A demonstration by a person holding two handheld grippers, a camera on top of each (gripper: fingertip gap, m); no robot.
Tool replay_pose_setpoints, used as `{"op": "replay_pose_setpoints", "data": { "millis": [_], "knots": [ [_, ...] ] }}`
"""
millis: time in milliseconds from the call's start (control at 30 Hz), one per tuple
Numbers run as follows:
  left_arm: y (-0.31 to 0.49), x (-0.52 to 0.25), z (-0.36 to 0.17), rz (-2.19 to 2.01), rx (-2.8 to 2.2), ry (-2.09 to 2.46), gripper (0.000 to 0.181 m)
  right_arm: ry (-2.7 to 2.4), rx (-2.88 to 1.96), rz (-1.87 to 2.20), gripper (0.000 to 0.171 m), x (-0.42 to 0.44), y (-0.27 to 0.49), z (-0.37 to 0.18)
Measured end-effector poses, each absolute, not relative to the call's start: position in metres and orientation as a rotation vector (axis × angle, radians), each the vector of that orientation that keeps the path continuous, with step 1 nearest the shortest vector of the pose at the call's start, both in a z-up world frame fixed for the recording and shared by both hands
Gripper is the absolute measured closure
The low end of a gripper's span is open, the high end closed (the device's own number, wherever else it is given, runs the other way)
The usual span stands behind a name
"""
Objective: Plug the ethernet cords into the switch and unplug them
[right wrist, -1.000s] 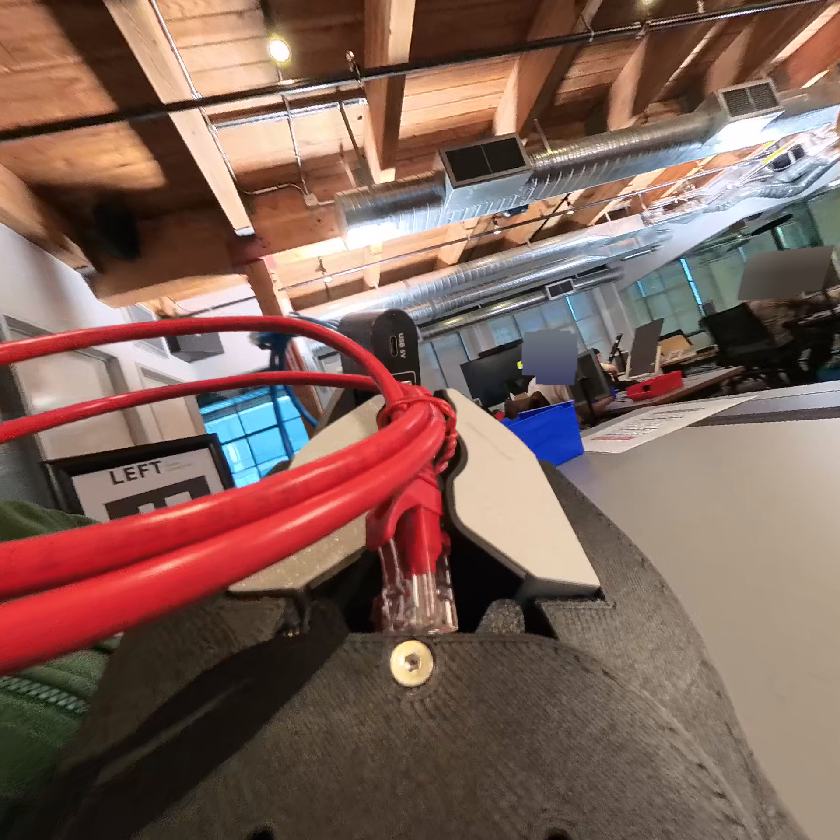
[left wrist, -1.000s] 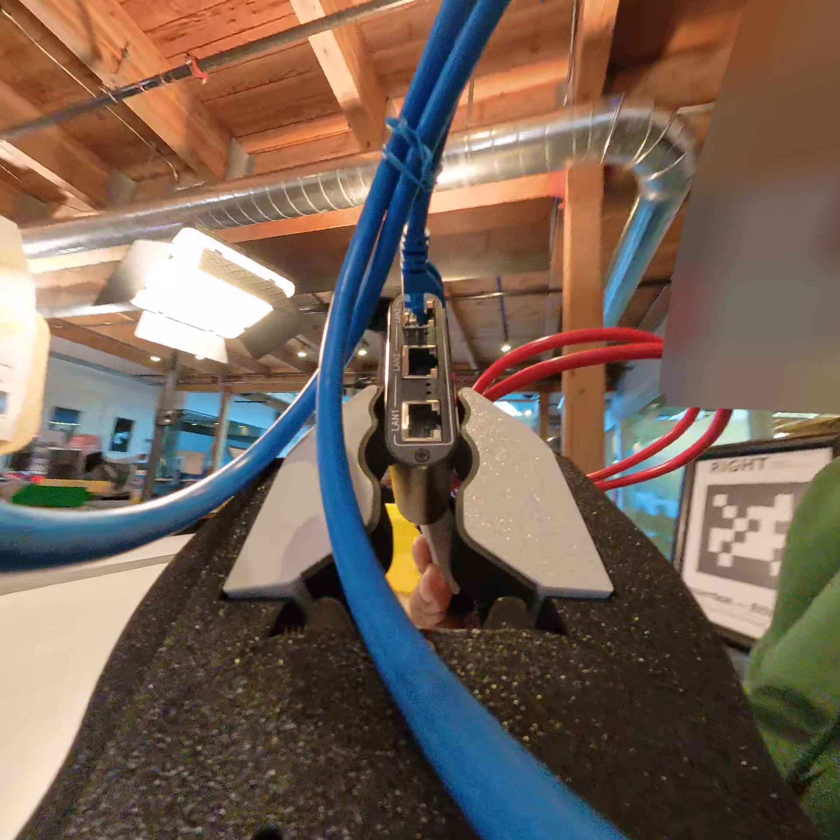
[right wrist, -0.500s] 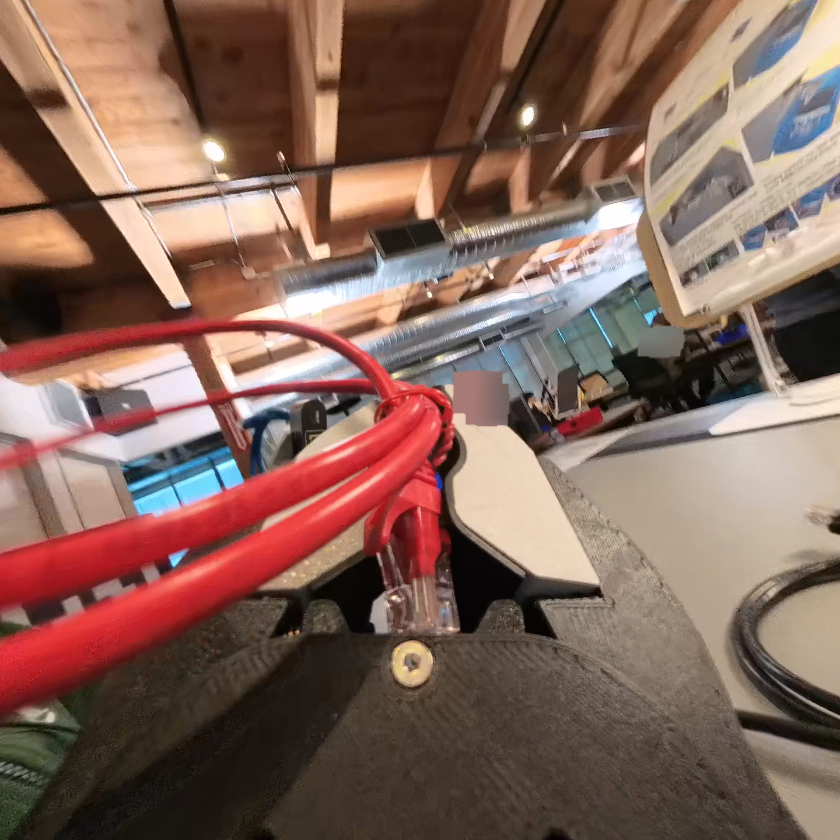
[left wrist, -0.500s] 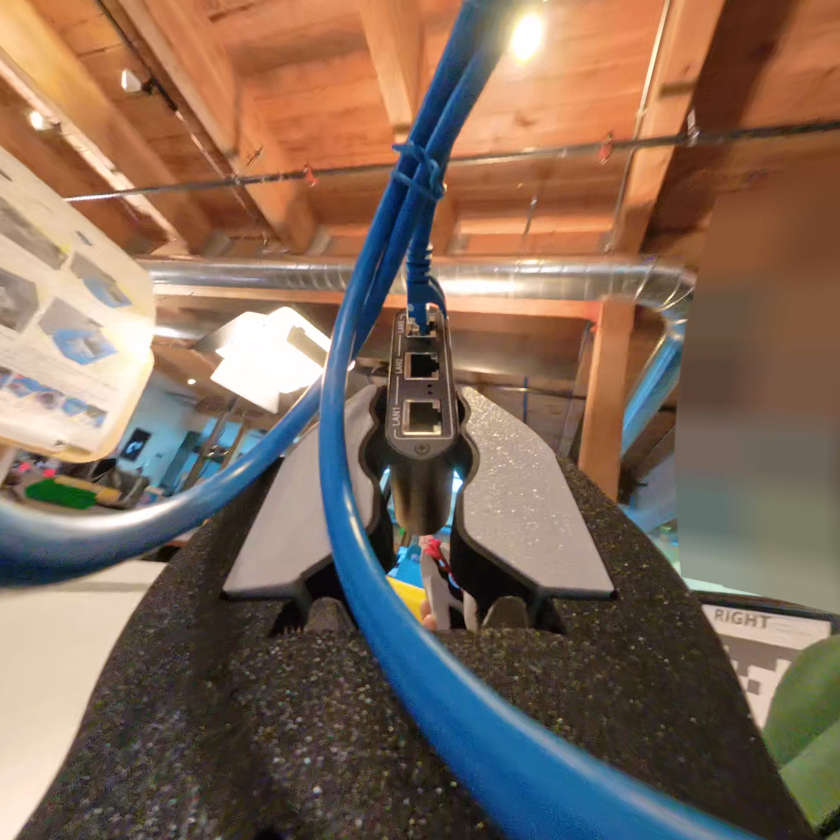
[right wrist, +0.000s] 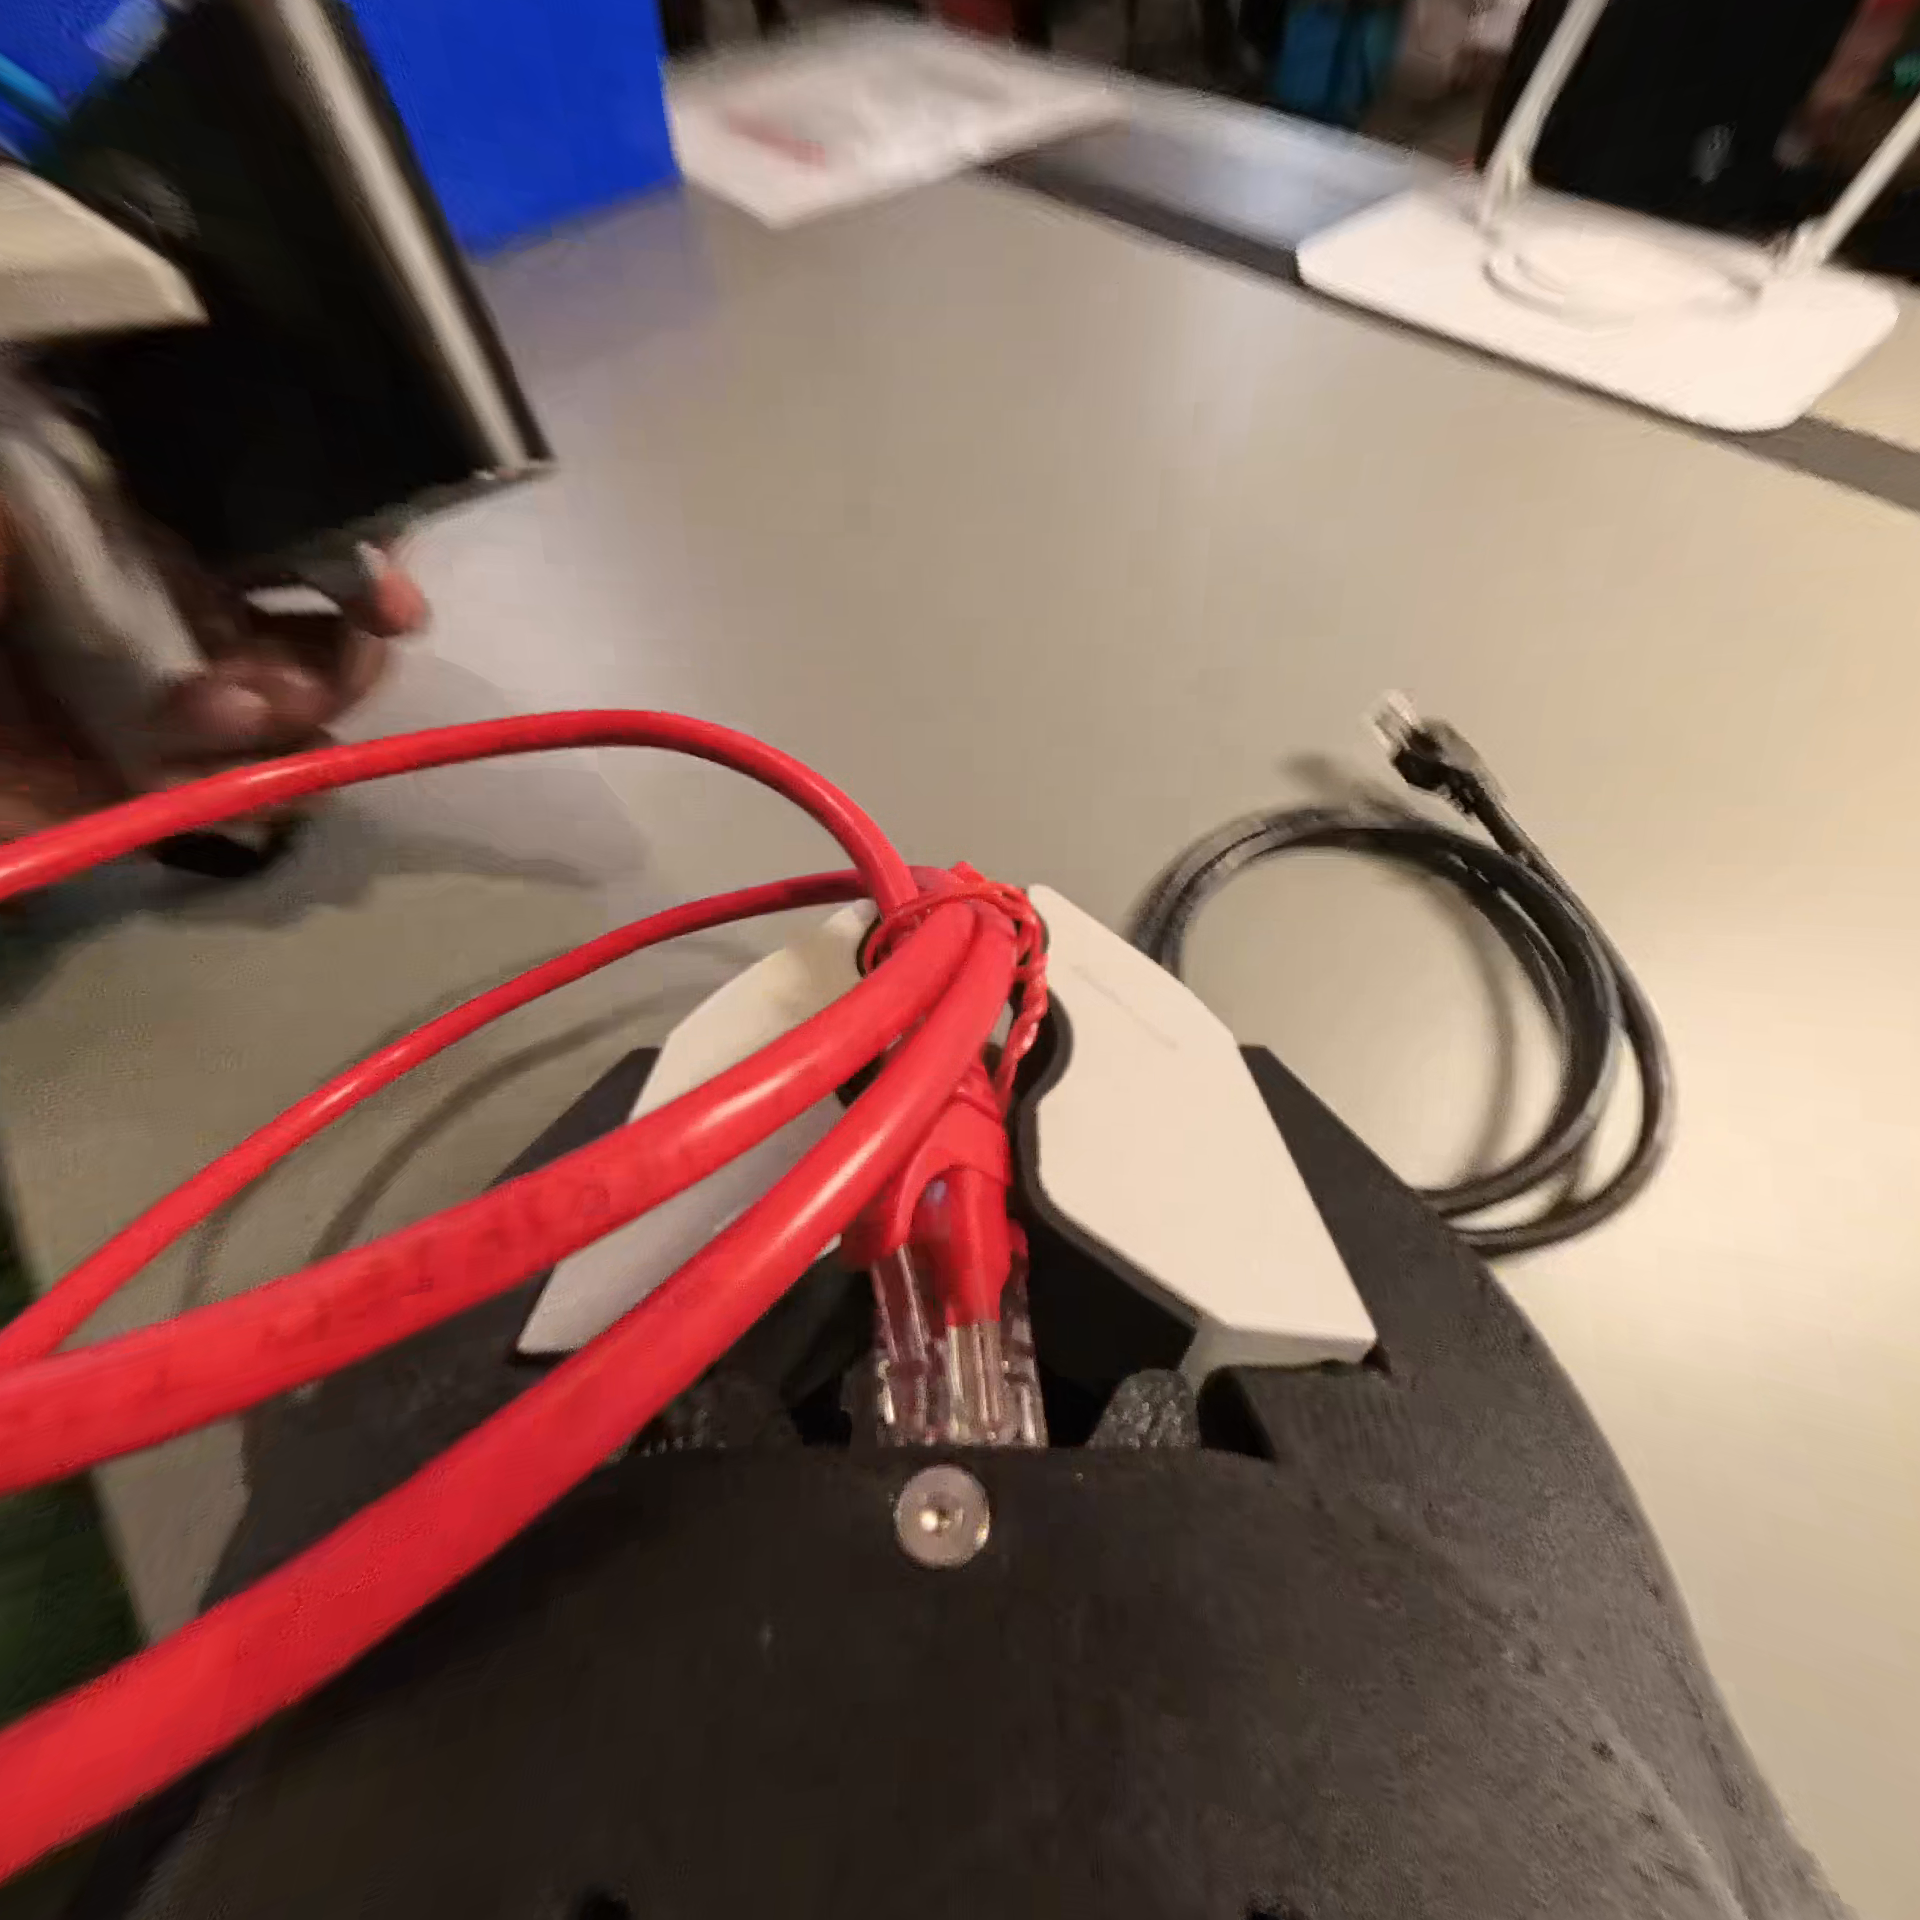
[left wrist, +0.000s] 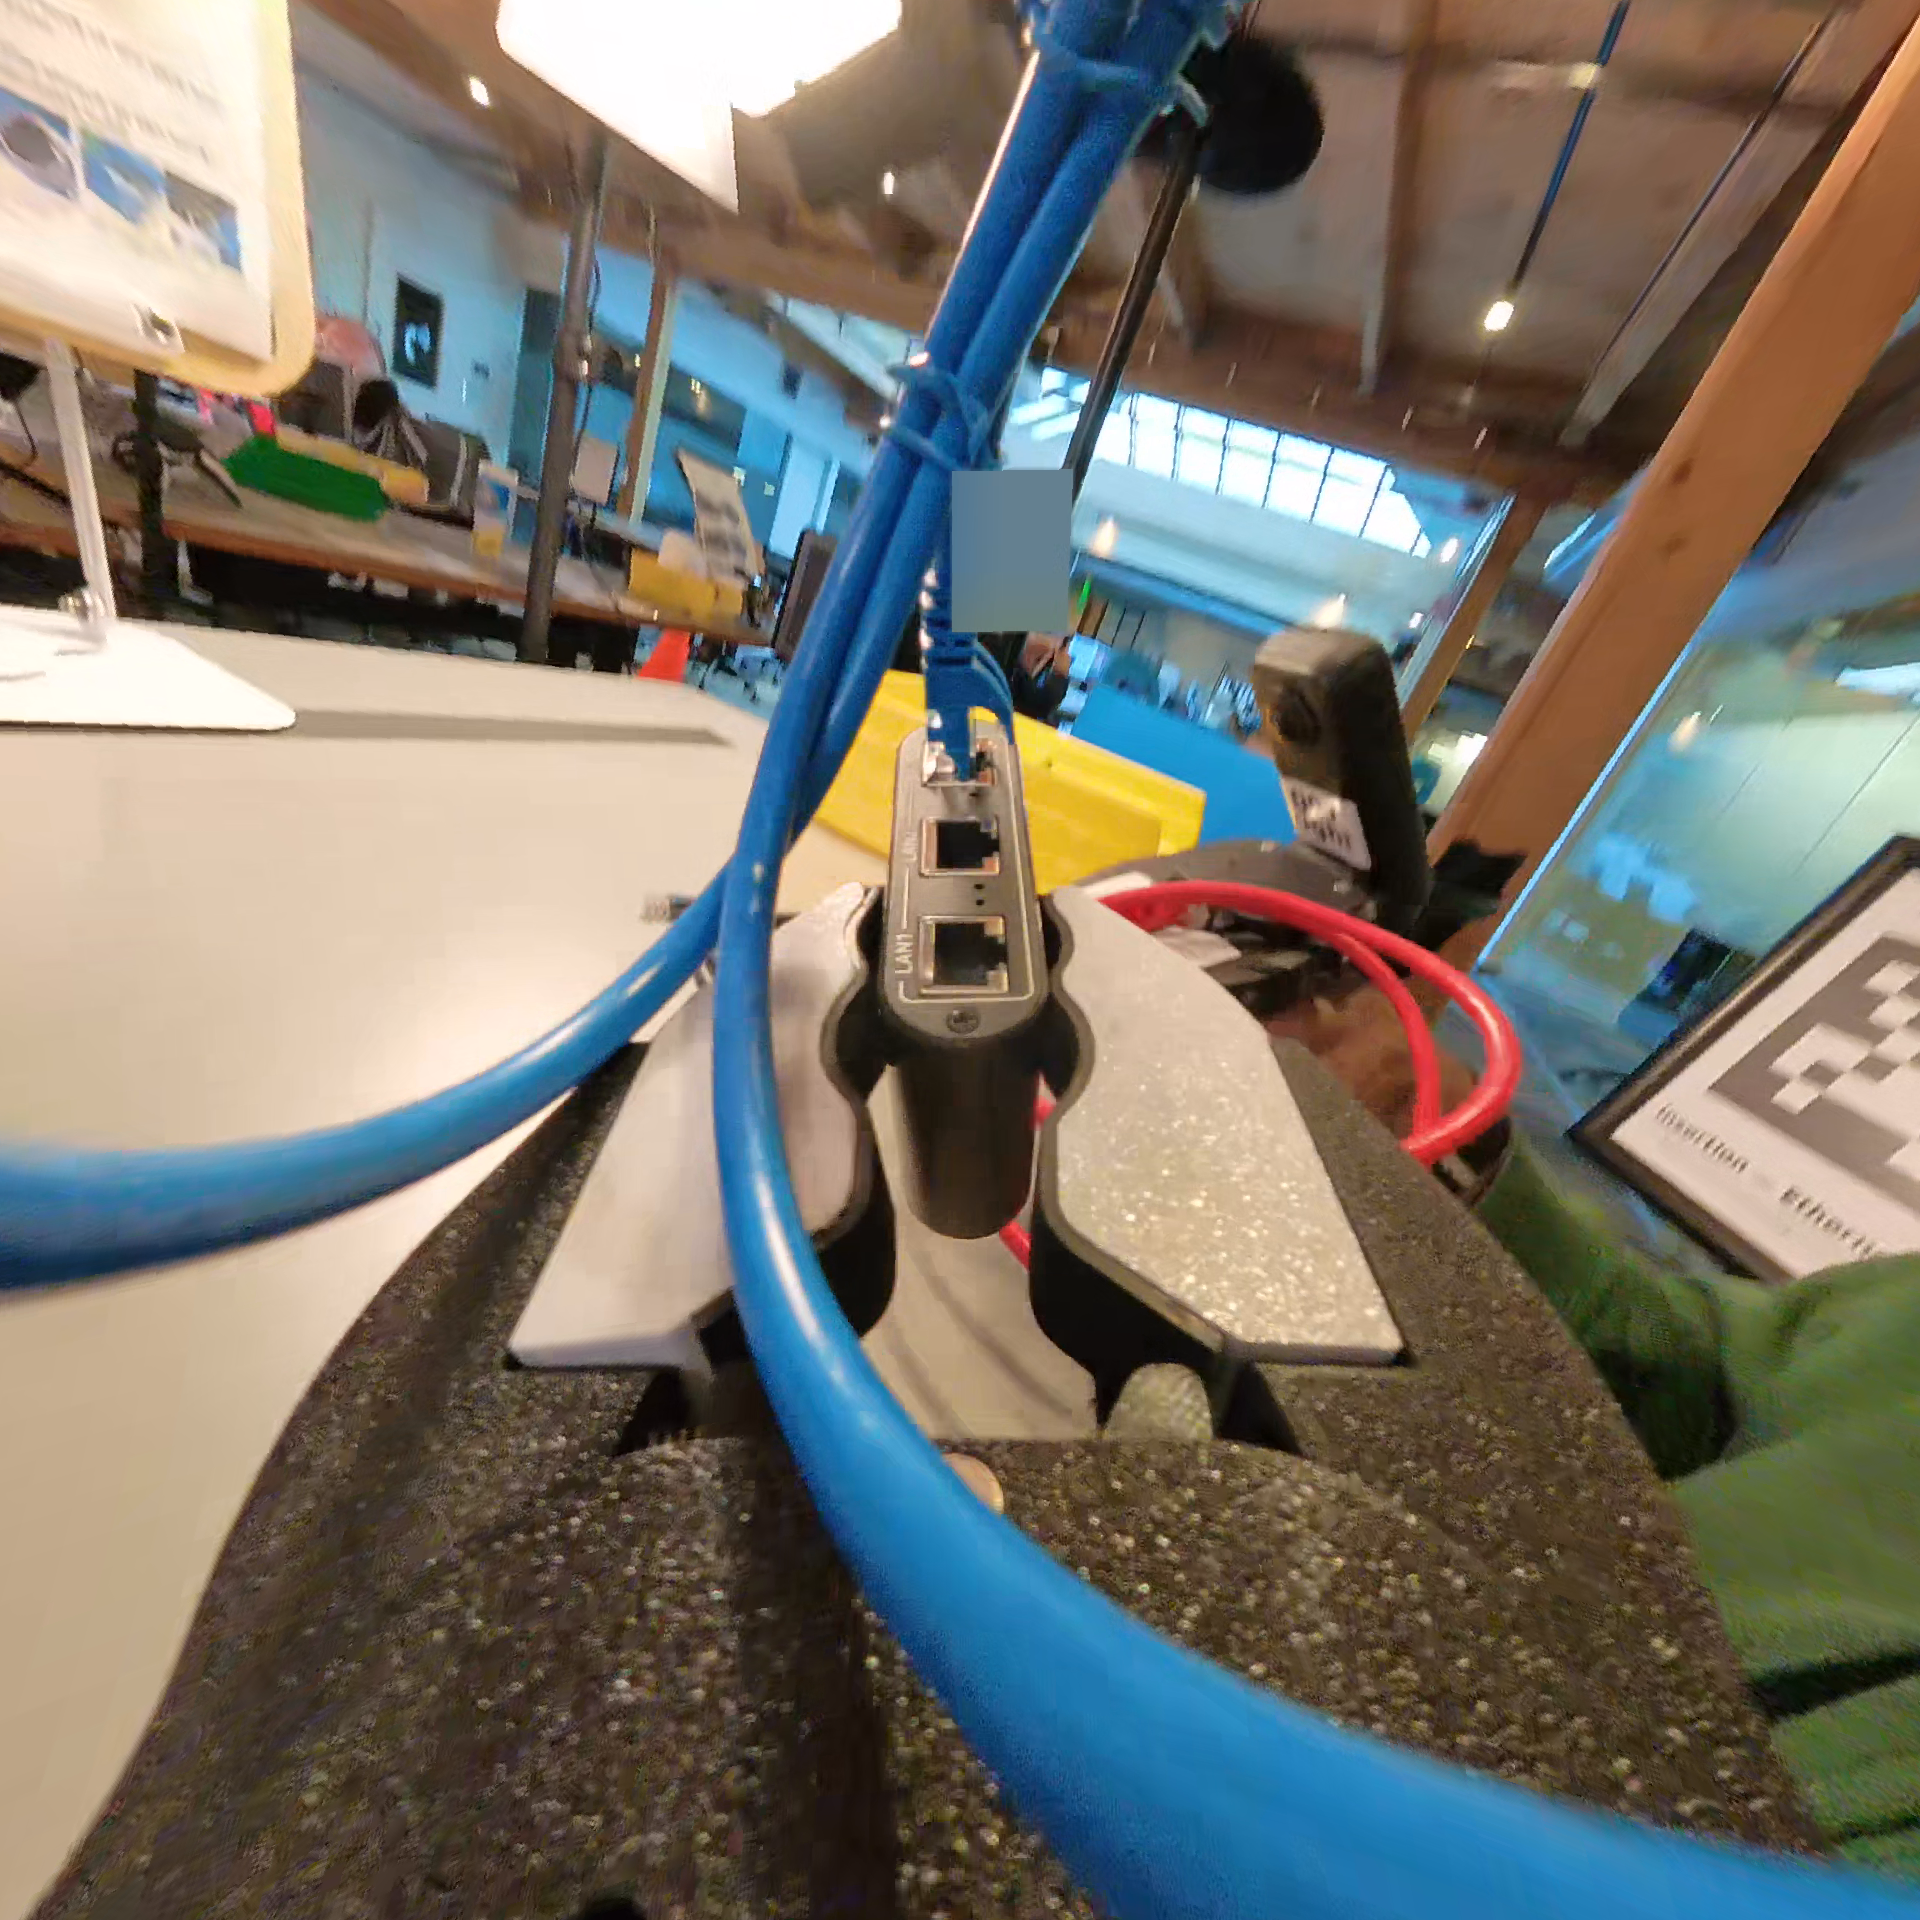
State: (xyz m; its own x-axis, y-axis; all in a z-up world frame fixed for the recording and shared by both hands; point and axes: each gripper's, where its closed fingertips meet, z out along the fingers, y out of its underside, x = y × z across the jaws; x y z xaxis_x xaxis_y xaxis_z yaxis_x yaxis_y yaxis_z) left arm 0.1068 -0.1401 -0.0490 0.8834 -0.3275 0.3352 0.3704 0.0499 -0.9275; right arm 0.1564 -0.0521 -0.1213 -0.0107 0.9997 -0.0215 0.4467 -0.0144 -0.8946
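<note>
Black and slim, the switch (left wrist: pixel 961 925) stands clamped between the two grey fingers (left wrist: pixel 1195 1132) of the left tool (left wrist: pixel 961 1039), its port face turned toward the camera. Taking the switch as the landmark: the blue cord (left wrist: pixel 769 1091) is plugged into its farthest port, while the two nearer ports stand empty. From that plug the blue cord rises, tied in a bundle, and loops down across the left finger. Behind and to the right of the switch a red loop (left wrist: pixel 1455 997) shows, with a framed marker card (left wrist: pixel 1787 1101) farther right. The grey tabletop (left wrist: pixel 312 883) spreads to the switch's left.

The right tool (right wrist: pixel 961 1174) is closed on the red cord (right wrist: pixel 520 1226), its clear plug (right wrist: pixel 956 1371) lying back between the fingers toward the camera and the tied coils draped over the left finger. A coiled black cord (right wrist: pixel 1538 1039) lies on the tabletop just beyond that tool. A blurred hand (right wrist: pixel 208 665) shows at upper left.
</note>
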Motion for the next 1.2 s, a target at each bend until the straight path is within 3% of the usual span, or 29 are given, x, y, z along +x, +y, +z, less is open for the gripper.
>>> {"op": "replay_pose_setpoints", "data": {
  "millis": [233, 400, 500, 600, 733, 933, 1200],
  "knots": [
    [-0.131, 0.114, -0.060, -0.617, -1.505, -0.020, 0.155, -1.569, -1.638, 0.590, 0.143, 0.166, -0.012, -0.149],
    [-0.127, 0.113, -0.066, -0.680, -1.538, -0.050, 0.155, -1.673, -1.656, 0.359, 0.119, 0.193, 0.017, -0.158],
    [-0.125, 0.115, -0.067, -0.686, -1.557, -0.039, 0.130, -1.707, -1.643, 0.172, 0.107, 0.211, 0.040, -0.161],
    [-0.124, 0.117, -0.068, -0.683, -1.568, -0.029, 0.106, -1.712, -1.629, 0.049, 0.106, 0.223, 0.058, -0.159],
    [-0.124, 0.119, -0.069, -0.677, -1.578, -0.021, 0.155, -1.700, -1.580, -0.081, 0.105, 0.235, 0.076, -0.144],
    [-0.123, 0.120, -0.070, -0.670, -1.587, -0.016, 0.155, -1.582, -1.499, -0.073, 0.114, 0.236, 0.084, -0.106],
    [-0.122, 0.135, -0.076, -0.678, -1.650, 0.080, 0.156, -1.904, -0.971, 0.673, 0.127, 0.169, -0.065, -0.066]
  ]
}}
